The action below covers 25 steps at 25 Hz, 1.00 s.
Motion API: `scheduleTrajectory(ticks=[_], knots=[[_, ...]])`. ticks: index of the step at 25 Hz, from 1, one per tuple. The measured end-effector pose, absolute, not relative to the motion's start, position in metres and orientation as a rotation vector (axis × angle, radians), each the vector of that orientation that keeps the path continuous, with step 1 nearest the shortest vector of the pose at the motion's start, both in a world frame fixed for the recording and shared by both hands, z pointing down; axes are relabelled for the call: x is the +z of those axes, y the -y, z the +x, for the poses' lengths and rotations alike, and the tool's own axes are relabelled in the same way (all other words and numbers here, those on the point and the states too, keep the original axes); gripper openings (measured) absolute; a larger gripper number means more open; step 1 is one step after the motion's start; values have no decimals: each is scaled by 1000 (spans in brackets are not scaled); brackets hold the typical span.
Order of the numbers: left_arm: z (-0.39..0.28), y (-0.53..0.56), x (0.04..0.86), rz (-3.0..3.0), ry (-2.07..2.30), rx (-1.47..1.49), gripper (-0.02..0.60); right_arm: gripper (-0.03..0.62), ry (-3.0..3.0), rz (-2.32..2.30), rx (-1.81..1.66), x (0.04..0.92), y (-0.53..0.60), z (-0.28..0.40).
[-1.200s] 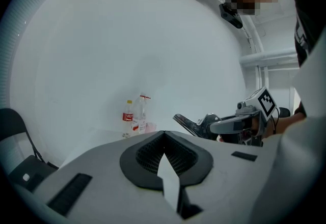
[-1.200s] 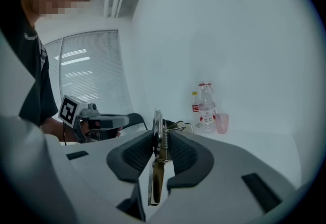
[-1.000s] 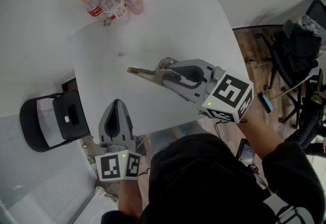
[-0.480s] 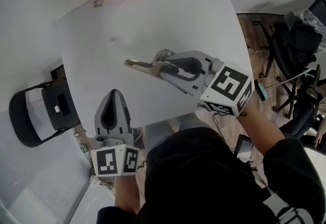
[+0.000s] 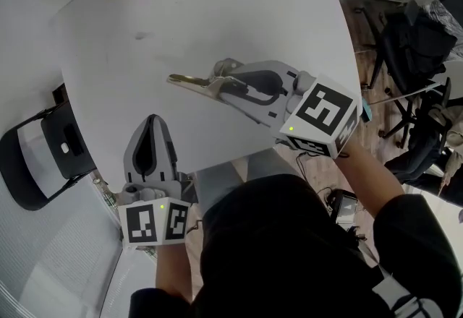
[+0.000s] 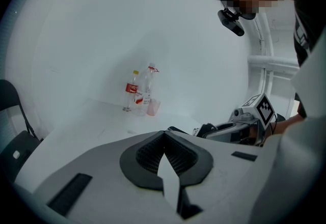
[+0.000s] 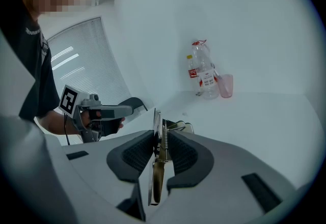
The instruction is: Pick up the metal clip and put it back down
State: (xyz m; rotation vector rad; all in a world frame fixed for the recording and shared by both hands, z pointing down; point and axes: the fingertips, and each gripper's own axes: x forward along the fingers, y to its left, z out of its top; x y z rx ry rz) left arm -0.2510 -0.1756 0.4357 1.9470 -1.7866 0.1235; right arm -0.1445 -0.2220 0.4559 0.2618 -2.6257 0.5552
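A big white table filled the head view. A black chair stood off its left edge, and a dark office chair stood on the wood floor to the right. In from the right came the right gripper, its marker cube showing bold black-and-white squares, no letters at all. And its pads were clamped tight on the metal clip! The right gripper view had that clip wedged on edge between the ribbed pads, spring and brass-coloured handle plain to see. The flat nose poked out leftward over bare tabletop; whether it touched the surface, I couldn't tell. The left gripper hung at lower left by the table's near edge, fingertips pressed together, nothing between them. Up at the far corner stood two plastic bottles. One had a yellow cap and red label, print too small to read. The other was a clear bottle with a red ring at its neck. Just beside them sat a small pink cup.
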Motion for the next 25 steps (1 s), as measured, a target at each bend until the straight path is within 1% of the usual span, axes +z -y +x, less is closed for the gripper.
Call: scheduleTrajectory(ticks=[6,25], knots=[[-248,178,454,1937,1740,145,14,100,2593,261,594,481,220,-143],[-249,184,494,1894,1707,154,14,100,2543,243,665,519,216,-142]])
